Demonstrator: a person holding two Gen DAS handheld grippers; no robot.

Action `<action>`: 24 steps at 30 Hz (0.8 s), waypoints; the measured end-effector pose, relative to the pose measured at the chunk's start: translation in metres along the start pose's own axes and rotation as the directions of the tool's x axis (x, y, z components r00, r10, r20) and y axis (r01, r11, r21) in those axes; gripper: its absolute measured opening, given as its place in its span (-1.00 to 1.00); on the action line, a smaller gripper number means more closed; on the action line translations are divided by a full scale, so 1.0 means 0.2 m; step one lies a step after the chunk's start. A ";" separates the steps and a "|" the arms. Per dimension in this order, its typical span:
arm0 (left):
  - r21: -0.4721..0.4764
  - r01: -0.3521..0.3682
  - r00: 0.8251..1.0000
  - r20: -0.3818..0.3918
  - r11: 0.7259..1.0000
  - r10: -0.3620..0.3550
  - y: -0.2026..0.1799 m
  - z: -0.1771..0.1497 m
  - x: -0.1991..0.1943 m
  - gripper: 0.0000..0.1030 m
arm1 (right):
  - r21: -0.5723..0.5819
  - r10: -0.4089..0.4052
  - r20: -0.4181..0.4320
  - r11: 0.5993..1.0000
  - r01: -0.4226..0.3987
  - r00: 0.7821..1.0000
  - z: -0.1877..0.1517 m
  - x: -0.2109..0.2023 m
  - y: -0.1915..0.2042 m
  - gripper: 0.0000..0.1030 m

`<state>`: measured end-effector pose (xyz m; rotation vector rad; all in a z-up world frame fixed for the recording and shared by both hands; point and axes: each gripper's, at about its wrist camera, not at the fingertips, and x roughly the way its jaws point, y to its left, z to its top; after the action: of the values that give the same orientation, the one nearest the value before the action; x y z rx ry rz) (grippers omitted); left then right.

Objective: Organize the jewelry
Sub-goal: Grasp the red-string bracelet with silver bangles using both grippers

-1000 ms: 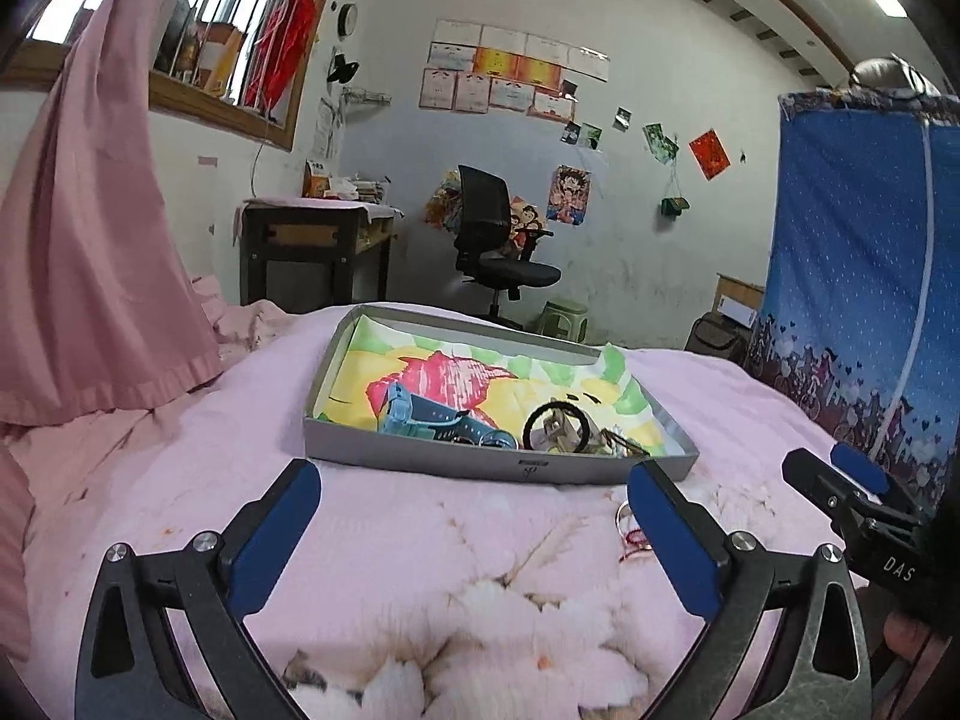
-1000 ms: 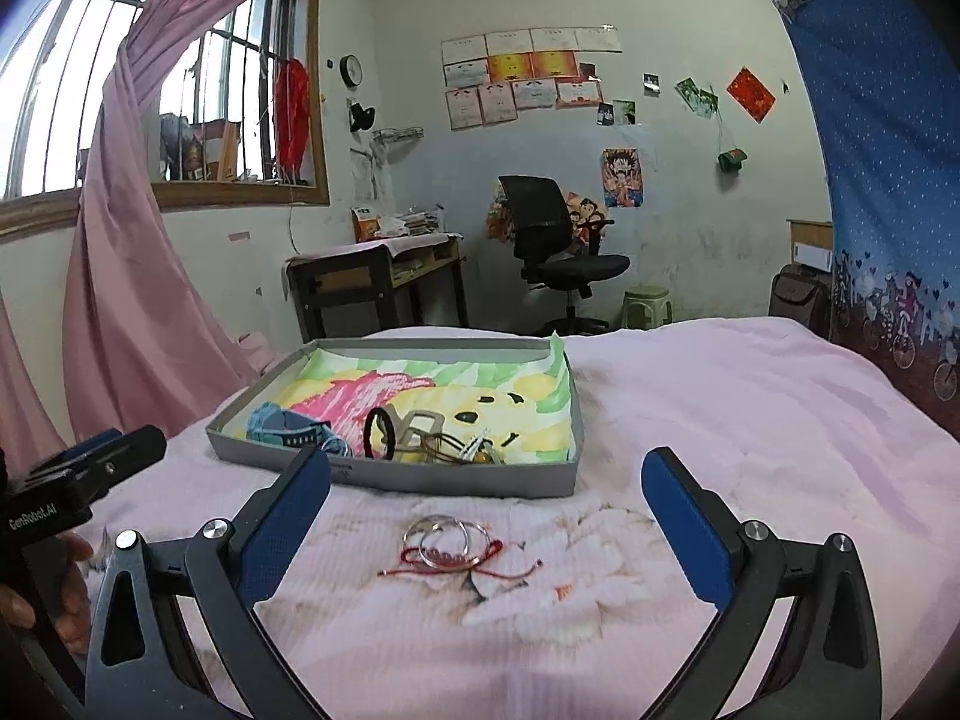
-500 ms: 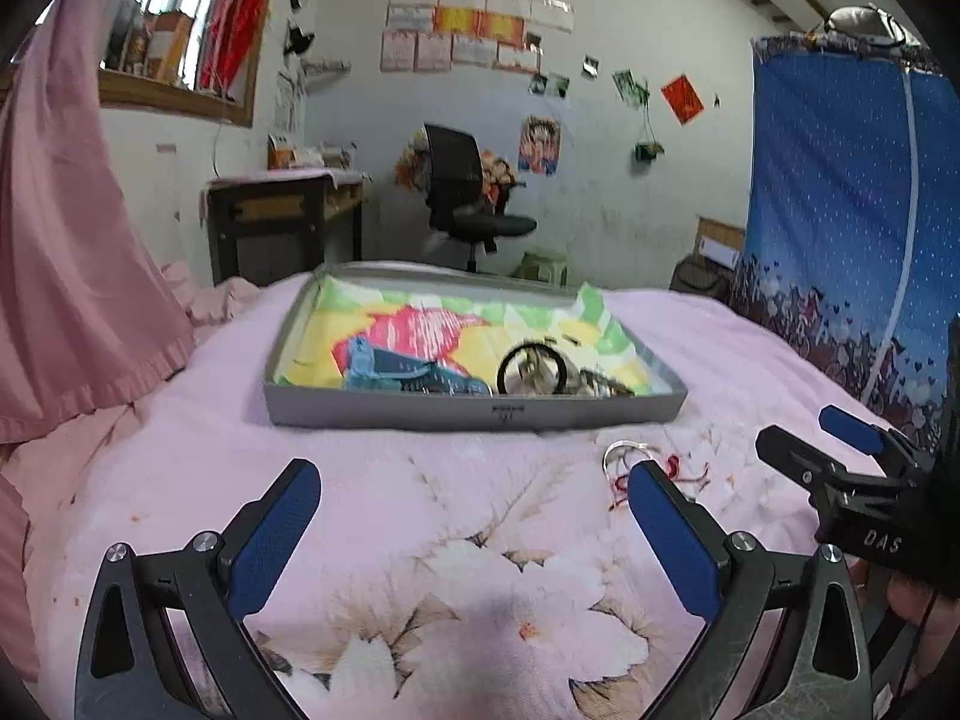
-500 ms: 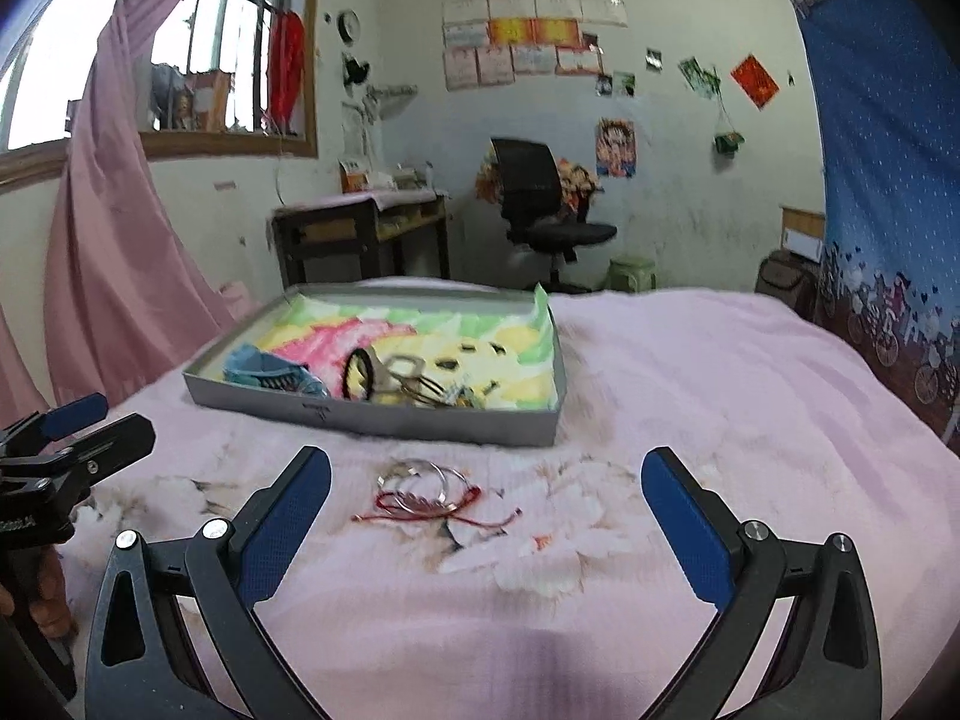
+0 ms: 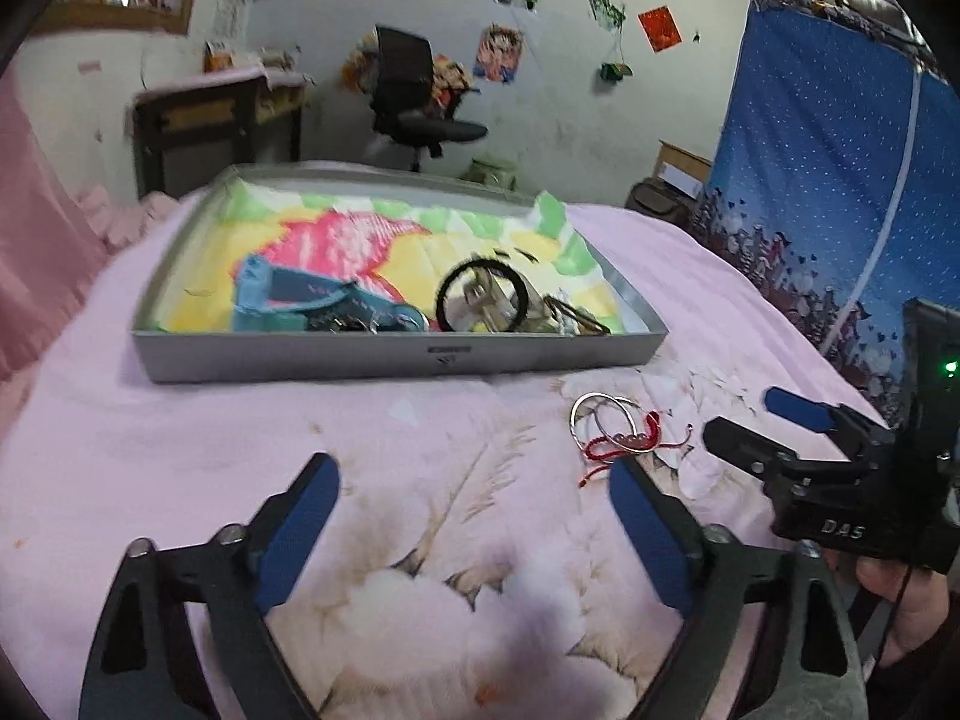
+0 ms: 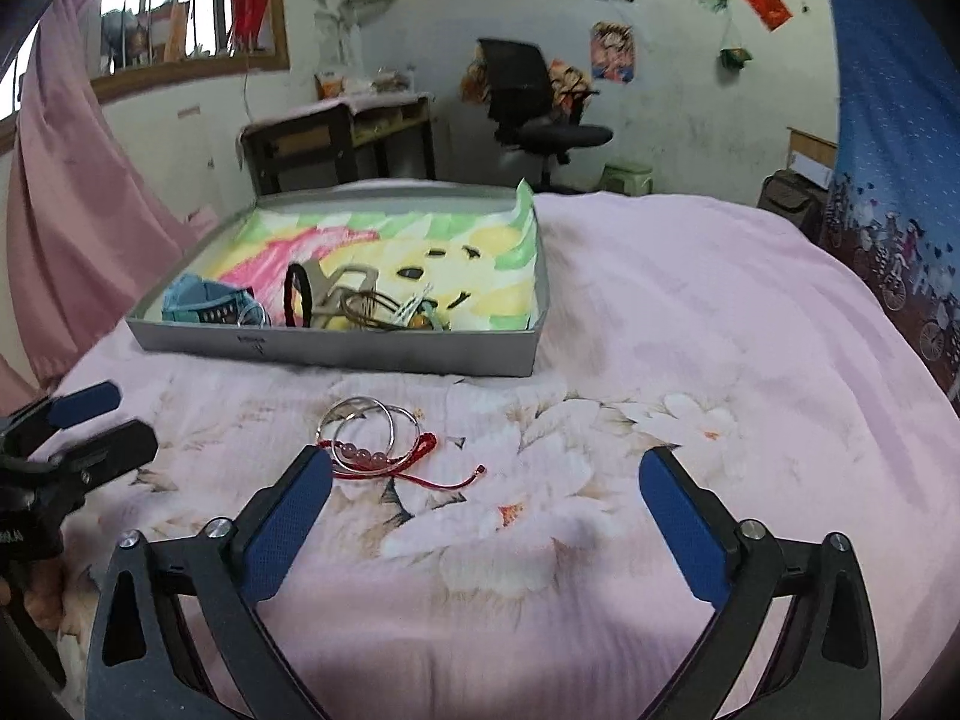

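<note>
A grey tray point(image 5: 396, 357) point(image 6: 336, 349) with a colourful cartoon liner sits on the pink bedspread. It holds a black ring point(image 5: 483, 294), a blue band point(image 5: 288, 300) and other pieces. Two silver bangles point(image 6: 369, 423) point(image 5: 600, 414) and a red string bracelet with pink beads point(image 6: 384, 459) point(image 5: 624, 441) lie on the bedspread in front of the tray. My left gripper point(image 5: 474, 516) is open and empty, low over the bed, with the bangles near its right finger. My right gripper point(image 6: 486, 510) is open and empty, with the bracelet by its left finger.
A pink curtain point(image 6: 66, 228) hangs at the left. A blue fabric wardrobe point(image 5: 840, 180) stands at the right. A desk point(image 6: 336, 132) and a black office chair point(image 6: 534, 102) stand beyond the bed.
Both grippers have tilted down and moved closer to the bedspread and the jewelry. The bangles and red bracelet now lie nearer the fingers. Both stay open.
</note>
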<state>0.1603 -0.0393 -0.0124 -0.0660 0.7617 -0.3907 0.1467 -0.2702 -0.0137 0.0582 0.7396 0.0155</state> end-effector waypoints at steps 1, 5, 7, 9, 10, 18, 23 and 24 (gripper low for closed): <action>-0.013 0.022 1.000 -0.020 1.000 -0.023 0.01 0.00 0.02 0.57 | -0.007 0.011 -0.022 1.000 -0.011 1.000 0.01 0.02 0.00 0.64; -0.042 0.085 0.994 -0.068 0.996 -0.087 0.03 0.02 0.09 0.27 | -0.034 0.056 -0.088 0.998 -0.059 0.995 0.02 0.09 0.00 0.38; -0.044 0.105 0.990 -0.086 0.993 -0.109 0.01 0.03 0.12 0.14 | -0.043 0.074 -0.113 0.996 -0.079 0.991 0.01 0.11 0.00 0.25; -0.039 0.122 0.987 -0.104 0.992 -0.126 -0.01 0.04 0.15 0.05 | -0.046 0.088 -0.129 0.994 -0.094 0.988 0.00 0.14 0.01 0.23; -0.035 0.133 0.984 -0.113 0.990 -0.136 -0.02 0.05 0.17 -0.03 | -0.050 0.090 -0.134 0.994 -0.097 0.987 -0.01 0.15 0.01 0.20; -0.021 0.217 0.960 -0.179 0.976 -0.217 -0.08 0.10 0.28 -0.22 | -0.049 0.104 -0.149 0.992 -0.113 0.983 -0.02 0.19 0.01 0.02; -0.038 0.234 0.950 -0.203 0.971 -0.237 -0.10 0.12 0.35 -0.39 | -0.059 0.111 -0.158 0.991 -0.122 0.981 -0.02 0.22 0.03 -0.12; -0.040 0.239 0.947 -0.210 0.970 -0.242 -0.10 0.13 0.37 -0.41 | -0.057 0.113 -0.159 0.991 -0.124 0.981 -0.02 0.22 0.03 -0.13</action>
<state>0.2204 -0.0875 -0.0388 -0.1328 0.9736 -0.6323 0.1761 -0.2620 -0.0466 0.0377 0.8902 0.1602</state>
